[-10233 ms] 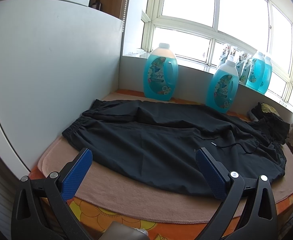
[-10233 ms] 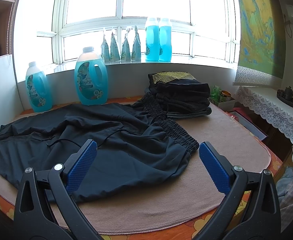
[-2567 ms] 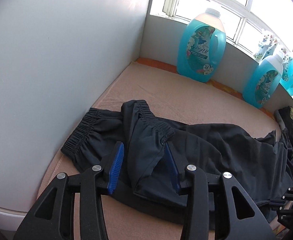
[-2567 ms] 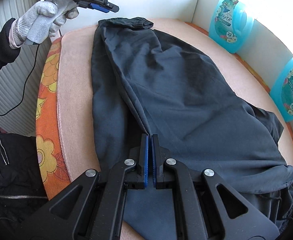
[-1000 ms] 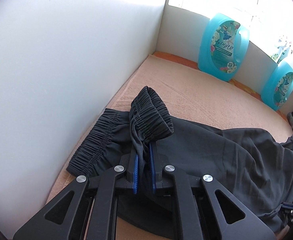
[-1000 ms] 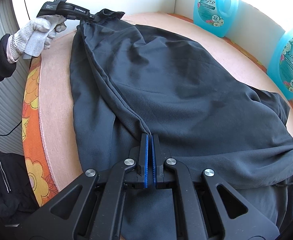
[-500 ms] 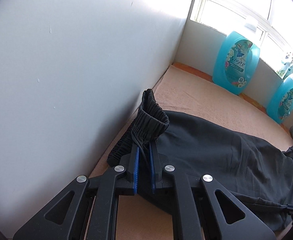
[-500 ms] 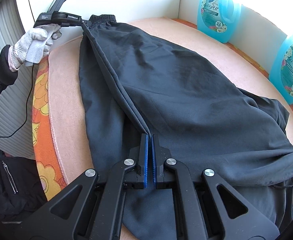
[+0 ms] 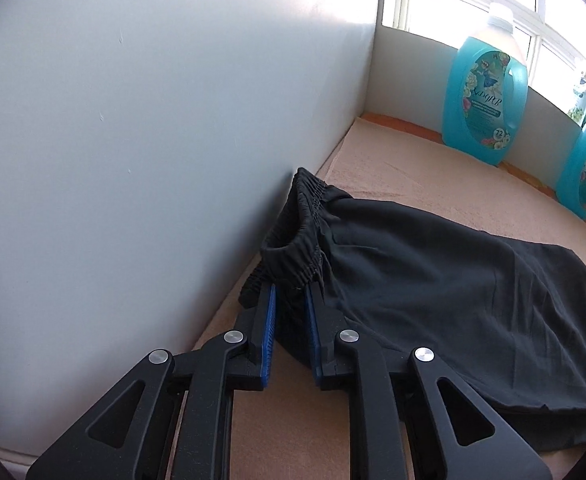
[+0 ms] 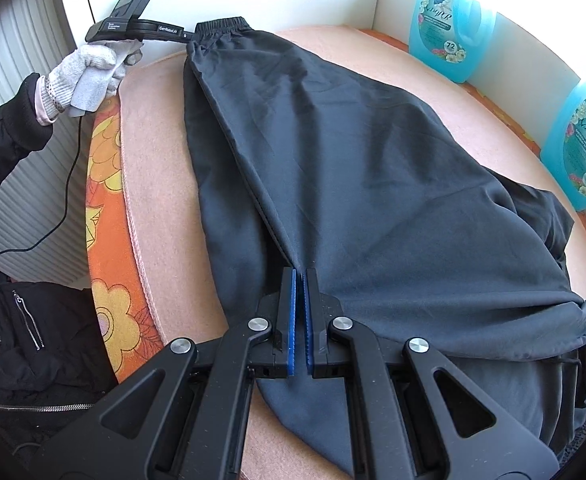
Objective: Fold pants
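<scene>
Left gripper (image 9: 291,300) has just been parting around the cuff (image 9: 293,252); right gripper (image 10: 300,280) pinches the pants (image 10: 373,160). Freed early, the cuffs could misalign.

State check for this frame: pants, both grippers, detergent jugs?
pants: one leg folded over the other, flat on the mat.
left gripper: jaws just opening, ankle cuff between them, unpressed.
right gripper: shut on the leg's edge.
detergent jugs: upright, capped.

Grey knit glove (image 10: 87,66), black zipped jacket (image 10: 21,344), black sleeve (image 10: 7,138).
</scene>
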Available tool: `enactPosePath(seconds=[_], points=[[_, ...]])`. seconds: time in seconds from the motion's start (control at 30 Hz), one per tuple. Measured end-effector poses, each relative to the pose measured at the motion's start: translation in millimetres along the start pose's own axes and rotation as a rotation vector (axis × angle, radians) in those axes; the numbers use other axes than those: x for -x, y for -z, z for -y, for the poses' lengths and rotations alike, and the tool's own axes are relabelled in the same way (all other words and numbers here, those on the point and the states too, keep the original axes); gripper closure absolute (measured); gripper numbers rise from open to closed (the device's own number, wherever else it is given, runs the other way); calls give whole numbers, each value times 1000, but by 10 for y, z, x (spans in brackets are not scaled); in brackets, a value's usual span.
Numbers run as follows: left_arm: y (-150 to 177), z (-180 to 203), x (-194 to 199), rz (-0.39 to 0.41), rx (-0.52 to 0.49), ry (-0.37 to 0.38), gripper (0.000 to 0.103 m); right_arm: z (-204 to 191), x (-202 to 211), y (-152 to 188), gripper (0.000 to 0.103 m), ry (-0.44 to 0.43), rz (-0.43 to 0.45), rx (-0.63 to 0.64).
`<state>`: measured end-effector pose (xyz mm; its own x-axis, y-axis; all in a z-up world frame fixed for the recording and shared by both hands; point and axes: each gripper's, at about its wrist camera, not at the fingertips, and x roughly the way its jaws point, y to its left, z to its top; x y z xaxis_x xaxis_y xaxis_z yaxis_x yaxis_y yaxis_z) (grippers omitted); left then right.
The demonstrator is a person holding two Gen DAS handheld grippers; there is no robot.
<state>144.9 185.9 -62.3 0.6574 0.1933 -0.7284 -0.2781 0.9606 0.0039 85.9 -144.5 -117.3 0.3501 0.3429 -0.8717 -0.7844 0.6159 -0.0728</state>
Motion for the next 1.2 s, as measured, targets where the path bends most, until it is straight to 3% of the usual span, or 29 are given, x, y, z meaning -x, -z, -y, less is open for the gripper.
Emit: enactPosePath(seconds=[0.2,0.27,0.33,0.5,0.6,0.7,0.87,1.0,1.2], points=[[-35,43,275,56,-59,-36,74,66,96,34,88,-31,51,-61],[-48,75,383,66,-63,-15,74,150,220,67,77,-31,90,-108],[-71,165,488,72,-78,26,74,258,387,130,59,-23,141,-154],[-131,650,670,54,-133,214,68,638,812,342,56,33,232,-302],[-132,1070,716,18,-186,341,64,954,1016,472,48,113,251,-410],[-81,1521,730,-27,-251,447,63,1316,1151,610,47,159,262,-522],[106,2135,784,-103,-337,593,62,1873,1298,801,41,246,261,-652],[321,2561,875,-167,-409,706,56,2315,1344,883,34,317,254,-737],[675,3134,1051,-238,-565,815,56,3163,1226,1036,31,323,233,-953]])
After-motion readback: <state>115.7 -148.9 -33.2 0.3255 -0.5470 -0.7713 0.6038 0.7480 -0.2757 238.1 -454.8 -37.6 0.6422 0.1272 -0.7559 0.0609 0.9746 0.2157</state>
